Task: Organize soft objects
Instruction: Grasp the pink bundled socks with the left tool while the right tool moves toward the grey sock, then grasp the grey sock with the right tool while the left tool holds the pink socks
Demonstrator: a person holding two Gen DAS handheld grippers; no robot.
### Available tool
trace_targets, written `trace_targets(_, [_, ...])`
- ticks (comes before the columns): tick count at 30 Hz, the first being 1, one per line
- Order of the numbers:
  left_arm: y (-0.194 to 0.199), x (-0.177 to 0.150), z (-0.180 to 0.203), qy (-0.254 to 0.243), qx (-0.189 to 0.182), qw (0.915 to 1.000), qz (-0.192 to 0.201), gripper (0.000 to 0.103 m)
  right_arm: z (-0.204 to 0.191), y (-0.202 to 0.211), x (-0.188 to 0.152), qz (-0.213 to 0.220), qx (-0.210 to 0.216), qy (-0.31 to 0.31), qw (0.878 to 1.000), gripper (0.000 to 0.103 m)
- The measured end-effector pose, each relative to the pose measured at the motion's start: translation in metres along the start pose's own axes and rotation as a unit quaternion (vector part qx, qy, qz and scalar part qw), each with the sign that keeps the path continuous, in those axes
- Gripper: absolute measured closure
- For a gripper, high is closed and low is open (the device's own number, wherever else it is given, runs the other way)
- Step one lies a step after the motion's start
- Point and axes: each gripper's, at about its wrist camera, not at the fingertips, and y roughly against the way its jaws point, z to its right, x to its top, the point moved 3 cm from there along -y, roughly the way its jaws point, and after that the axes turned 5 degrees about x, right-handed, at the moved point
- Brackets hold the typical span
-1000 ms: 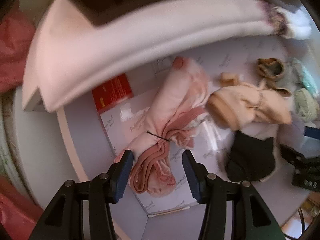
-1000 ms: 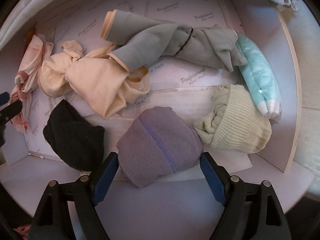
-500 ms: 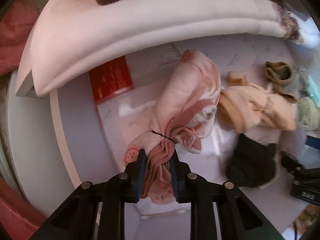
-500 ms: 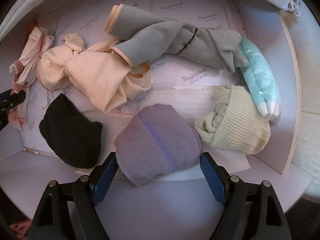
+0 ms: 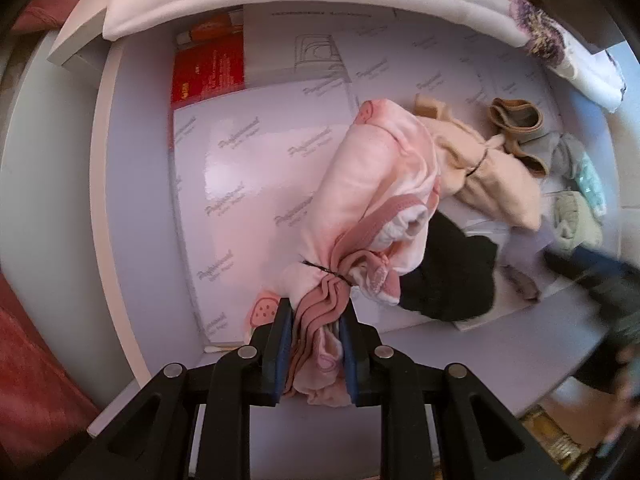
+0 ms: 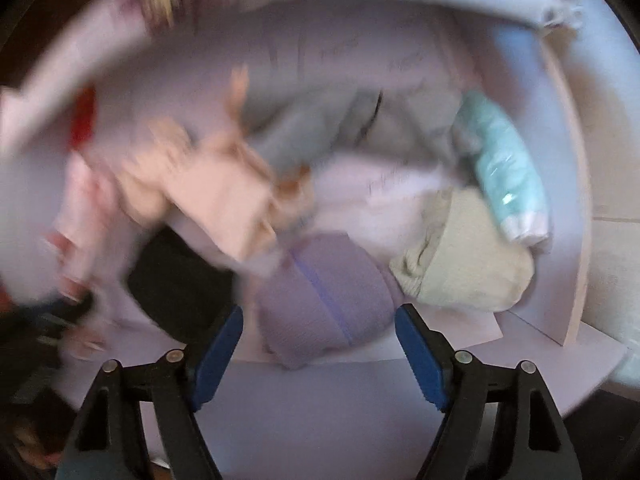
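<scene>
Left gripper clamped on pink knit bundle w/ black tie, over glossy printed liner. Right gripper – jaws closing, pads not yet touching – straddles ribbed lilac roll; view blurred.

White drawer, printed paper sheets, bundled soft garments.
</scene>
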Motion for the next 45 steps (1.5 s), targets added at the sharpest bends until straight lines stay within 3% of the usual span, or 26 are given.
trace_targets(4, [-0.011,-0.004,0.001,0.008,-0.004,0.9999,-0.005,0.082,0.016,0.040,0.015,0.076,0.024,-0.033,0.996,0.034])
trace_targets(6, [-0.015,-0.003,0.001,0.002,-0.001,1.0000,-0.005,0.082,0.024,0.043,0.018,0.086,0.015,-0.042,0.995,0.043])
trace_targets(9, [-0.013,-0.002,0.010,-0.005,0.002,1.0000,-0.005,0.082,0.026,0.035,0.019,0.074,0.006,-0.042,0.996,0.046])
trace_targets(15, [-0.013,0.003,0.018,-0.004,0.006,0.9999,-0.007,0.081,0.030,0.030,0.033,0.084,0.059,-0.089,0.991,0.046])
trace_targets(19, [-0.013,0.003,0.017,-0.006,0.010,0.9999,-0.007,0.081,0.026,0.027,0.045,0.078,0.101,-0.122,0.984,0.031])
trace_targets(28, [-0.007,0.003,0.015,-0.008,0.018,0.9998,-0.003,0.080,0.019,-0.001,0.063,0.070,0.087,-0.157,0.981,0.027])
trace_targets(34, [-0.018,0.000,0.017,-0.012,0.021,0.9997,-0.003,0.079,0.016,-0.009,0.076,0.086,0.106,-0.199,0.970,0.027])
trace_targets(37, [-0.018,0.000,0.018,-0.015,0.024,0.9996,-0.002,0.079,0.013,-0.016,0.083,0.079,0.087,-0.204,0.972,0.027])
trace_targets(38, [-0.018,0.000,0.018,-0.016,0.024,0.9996,-0.002,0.079,0.012,-0.018,0.086,0.078,0.078,-0.202,0.973,0.035])
trace_targets(39, [-0.017,0.000,0.018,-0.016,0.024,0.9996,-0.002,0.079,0.011,-0.023,0.088,0.071,0.073,-0.198,0.975,0.055])
trace_targets(41, [-0.017,0.000,0.018,-0.015,0.024,0.9996,-0.003,0.079,0.004,-0.035,0.089,0.053,0.067,-0.190,0.978,0.079])
trace_targets(42, [-0.017,0.000,0.018,-0.015,0.024,0.9996,-0.003,0.079,0.001,-0.036,0.089,0.054,0.064,-0.185,0.979,0.085])
trace_targets(45, [-0.018,0.000,0.019,-0.016,0.025,0.9996,-0.003,0.079,0.000,-0.031,0.088,0.050,0.050,-0.162,0.984,0.087])
